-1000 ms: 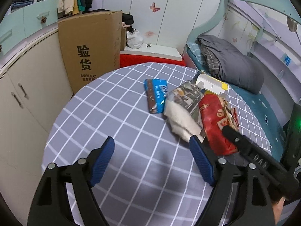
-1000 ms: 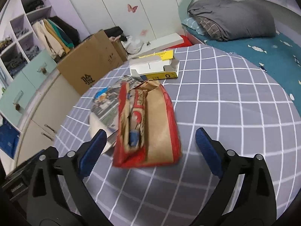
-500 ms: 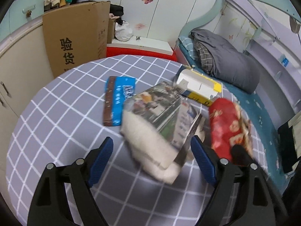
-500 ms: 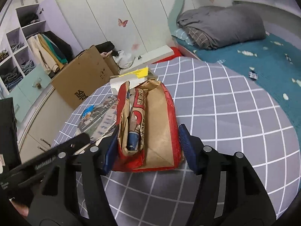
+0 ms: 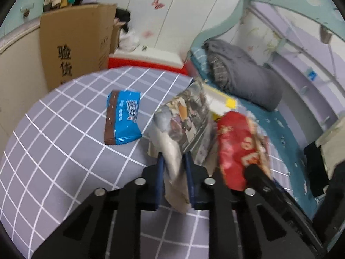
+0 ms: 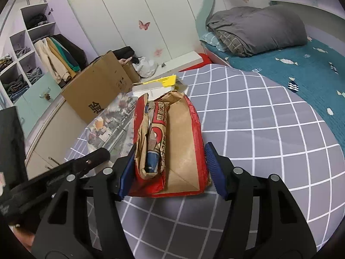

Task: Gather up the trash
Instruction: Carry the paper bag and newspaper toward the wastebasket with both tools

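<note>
My left claw is closing, and its blue pads already pinch the near corner of a crumpled printed wrapper, silver on the inside, whose far end rises off the counter toward the middle. My right claw is clenched on a red and brown paper bag: each blue pad presses a side of the bag near its bottom end, and the bag lies flat with its open mouth pointing toward the counter's far edge. A folded piece of printed packaging sits tucked along the bag's left side. In the left wrist view the same bag shows as a red shape just right of the wrapper, with the right claw's black finger over its near end. A blue and brown snack packet lies flat on the counter, to the left of the wrapper and apart from it, nearer the far left edge. A white and yellow carton lies at the counter's far edge, just beyond the bag's mouth. The counter wears a grey cloth with a white grid. Beyond its far left edge stands a cardboard box with black printed characters; past the right edge lies a bed with a teal sheet and a folded grey quilt.
</note>
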Motion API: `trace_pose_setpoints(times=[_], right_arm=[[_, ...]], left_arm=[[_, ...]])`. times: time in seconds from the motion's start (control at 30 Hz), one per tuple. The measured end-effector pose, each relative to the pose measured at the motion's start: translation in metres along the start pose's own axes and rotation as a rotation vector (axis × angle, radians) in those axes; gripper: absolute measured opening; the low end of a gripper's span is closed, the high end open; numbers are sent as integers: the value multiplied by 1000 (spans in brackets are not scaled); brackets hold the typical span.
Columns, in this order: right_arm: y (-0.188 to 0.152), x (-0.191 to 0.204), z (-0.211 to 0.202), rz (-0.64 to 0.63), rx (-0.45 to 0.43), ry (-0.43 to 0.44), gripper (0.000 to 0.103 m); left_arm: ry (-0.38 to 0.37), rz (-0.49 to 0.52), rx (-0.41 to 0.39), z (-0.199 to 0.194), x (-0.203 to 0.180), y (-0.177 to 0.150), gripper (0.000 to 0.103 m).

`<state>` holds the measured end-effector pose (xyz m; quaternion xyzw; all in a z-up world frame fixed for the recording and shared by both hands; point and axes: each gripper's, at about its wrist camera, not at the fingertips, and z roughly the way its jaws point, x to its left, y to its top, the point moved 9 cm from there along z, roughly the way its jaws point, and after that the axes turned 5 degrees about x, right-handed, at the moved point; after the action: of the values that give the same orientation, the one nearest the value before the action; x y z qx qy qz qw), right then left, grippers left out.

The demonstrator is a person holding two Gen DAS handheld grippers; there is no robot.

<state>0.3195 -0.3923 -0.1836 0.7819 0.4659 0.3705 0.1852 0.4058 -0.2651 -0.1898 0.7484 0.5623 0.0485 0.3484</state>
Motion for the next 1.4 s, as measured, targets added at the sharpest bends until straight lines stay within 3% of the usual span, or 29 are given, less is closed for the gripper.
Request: trace_pose_setpoints(times=[0.23,0.37,0.57,0.7,1.03,1.23,1.4], right_arm=[[-9,27,-25,-20,-45,59,60],[-17,58,-41,-61,-46,95,60],[-34,119,-60,-142,-38,155,60],[-53,170,-63,-213,-15,201,60],[-140,313,-41,-395,127,349,60],[-192,380,-15,-482,207,393,60],[-231,414,13,-524,271,406,60]], left_arm=[[-38,16,-112,-65,6,-4,11],[-24,11,-200,-106,23,-7,11],[22,-26,-311,-175,70,-20,11],[94,-87,-381,-223,124,-30,11],[315,-275,-392,-293,272,-89,11],[435,-372,-337,-299,354,-125,11],[483,-447,-282,-293,412,-156,11]])
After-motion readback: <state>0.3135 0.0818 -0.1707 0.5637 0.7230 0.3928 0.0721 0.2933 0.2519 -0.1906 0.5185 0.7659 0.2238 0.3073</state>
